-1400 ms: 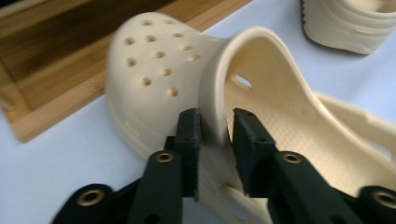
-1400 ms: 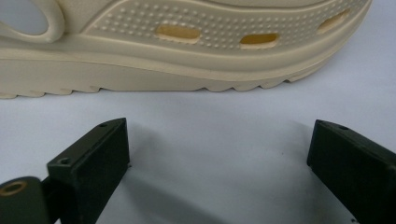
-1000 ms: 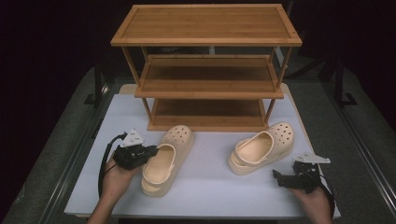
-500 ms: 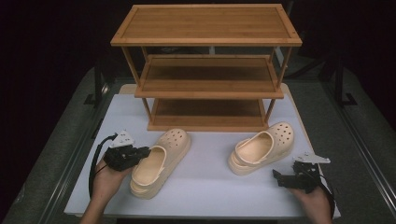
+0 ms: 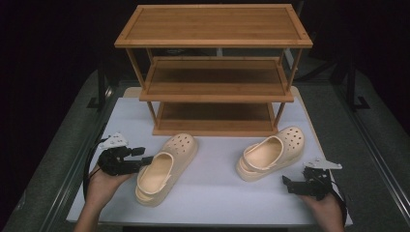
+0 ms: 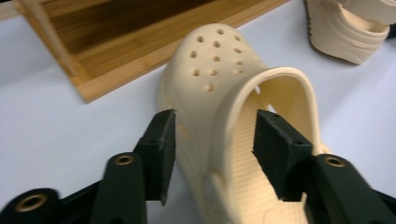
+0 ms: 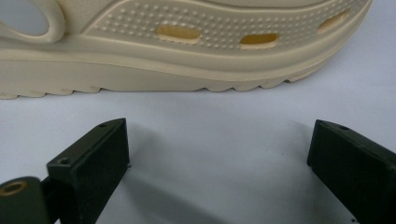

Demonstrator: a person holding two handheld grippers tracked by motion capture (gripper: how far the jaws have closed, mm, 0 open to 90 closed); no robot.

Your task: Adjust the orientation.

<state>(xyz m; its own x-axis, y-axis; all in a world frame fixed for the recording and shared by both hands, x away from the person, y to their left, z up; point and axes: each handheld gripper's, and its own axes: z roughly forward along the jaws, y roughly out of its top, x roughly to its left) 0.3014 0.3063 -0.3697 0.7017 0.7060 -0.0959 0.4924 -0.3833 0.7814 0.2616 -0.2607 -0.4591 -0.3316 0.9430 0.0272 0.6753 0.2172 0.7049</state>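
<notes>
Left tool [image 6: 212, 147] jaws just opened, astride left clog [image 5: 164, 166] side wall, right tool [image 7: 219, 170] open, bare table [image 5: 217, 193] between.

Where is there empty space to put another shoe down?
The three shelves of the wooden shoe rack are bare. On the white table, there's room between the left clog and right clog, and along the near edge between the two hands. It's crowded where the left gripper straddles the left clog's side wall.

clogs [image 5: 167, 166]: cream, dotted with holes
rack [image 5: 215, 72]: brown wood
table [image 5: 217, 198]: white
left gripper [image 5: 140, 158]: black
</notes>
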